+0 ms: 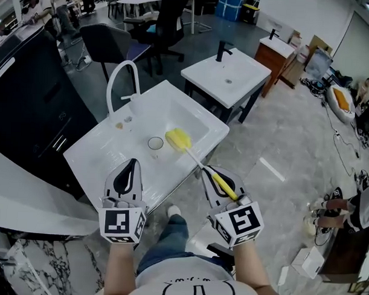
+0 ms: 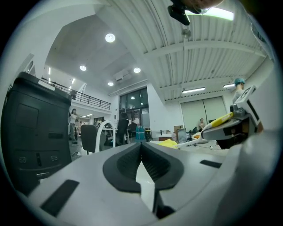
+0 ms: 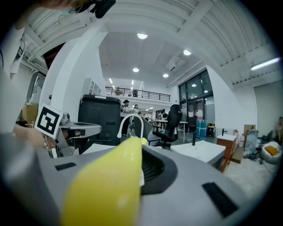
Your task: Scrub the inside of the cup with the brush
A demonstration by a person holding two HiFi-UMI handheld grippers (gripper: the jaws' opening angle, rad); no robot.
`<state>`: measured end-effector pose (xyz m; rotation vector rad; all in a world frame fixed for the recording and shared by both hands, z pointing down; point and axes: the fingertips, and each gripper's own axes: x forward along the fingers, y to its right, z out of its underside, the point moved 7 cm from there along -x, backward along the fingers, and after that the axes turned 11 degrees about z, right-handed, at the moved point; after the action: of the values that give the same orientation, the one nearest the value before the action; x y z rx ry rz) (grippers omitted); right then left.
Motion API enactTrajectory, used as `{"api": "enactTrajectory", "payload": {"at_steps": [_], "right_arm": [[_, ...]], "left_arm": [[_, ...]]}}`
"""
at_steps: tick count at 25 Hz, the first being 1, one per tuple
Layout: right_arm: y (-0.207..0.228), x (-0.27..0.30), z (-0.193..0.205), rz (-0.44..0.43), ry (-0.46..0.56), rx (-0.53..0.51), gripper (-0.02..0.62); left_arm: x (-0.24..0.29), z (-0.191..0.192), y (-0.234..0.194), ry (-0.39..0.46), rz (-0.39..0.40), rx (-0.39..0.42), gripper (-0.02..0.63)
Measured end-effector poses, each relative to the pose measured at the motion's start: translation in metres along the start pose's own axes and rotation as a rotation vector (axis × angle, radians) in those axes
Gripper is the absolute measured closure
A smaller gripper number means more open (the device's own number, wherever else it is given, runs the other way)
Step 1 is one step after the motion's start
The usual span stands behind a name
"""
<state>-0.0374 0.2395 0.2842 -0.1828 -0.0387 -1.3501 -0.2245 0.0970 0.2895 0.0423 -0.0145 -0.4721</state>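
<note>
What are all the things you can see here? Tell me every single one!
sink: one, white, right in front
tap: one, white and curved, at the sink's far edge
cup: one, pale, on the sink beside the brush head
brush: one, yellow head, white and yellow handle, head over the sink
second sink: one, white with a black tap, farther back
chairs: at least two, black, at the back
left gripper: one, grey and black, shut and empty, over the sink's near edge
right gripper: one, grey and black, shut on the brush handle
</note>
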Motion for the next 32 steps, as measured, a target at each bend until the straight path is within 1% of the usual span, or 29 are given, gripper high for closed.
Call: {"api": "enactTrajectory", "payload": {"at_steps": [7, 12, 15, 20, 21, 23, 25, 29, 32], "right_arm": [[0.041, 0.087, 0.01, -0.05, -0.055, 0.018, 0.552], [0.065, 0.147, 0.013, -0.089, -0.091, 0.007, 0.552], [0.074, 0.182, 0.015, -0.116, -0.107, -0.008, 0.552], [0.079, 0.224, 0.015, -0.169, -0.13, -0.037, 0.552], [0.079, 0.231, 0.015, -0.176, -0.132, -0.041, 0.552], [0.078, 0.242, 0.015, -0.199, -0.137, -0.054, 0.552], [0.078, 0.249, 0.015, -0.228, -0.149, -0.069, 0.552], [0.082, 0.262, 0.022, -0.285, -0.18, -0.067, 0.552], [0.084, 0.274, 0.029, -0.347, -0.209, -0.07, 0.552]], "left_arm": [[0.08, 0.024, -0.034, -0.049, -0.018, -0.054, 0.589], [0.127, 0.039, -0.06, -0.083, -0.047, -0.082, 0.589], [0.149, 0.046, -0.077, -0.085, -0.041, -0.1, 0.589], [0.163, 0.054, -0.097, -0.107, -0.063, -0.139, 0.587], [0.164, 0.056, -0.1, -0.116, -0.062, -0.151, 0.571], [0.164, 0.062, -0.105, -0.14, -0.062, -0.18, 0.501], [0.16, 0.07, -0.106, -0.169, -0.083, -0.205, 0.472], [0.157, 0.088, -0.104, -0.22, -0.14, -0.243, 0.468], [0.16, 0.104, -0.099, -0.263, -0.177, -0.276, 0.476]]}}
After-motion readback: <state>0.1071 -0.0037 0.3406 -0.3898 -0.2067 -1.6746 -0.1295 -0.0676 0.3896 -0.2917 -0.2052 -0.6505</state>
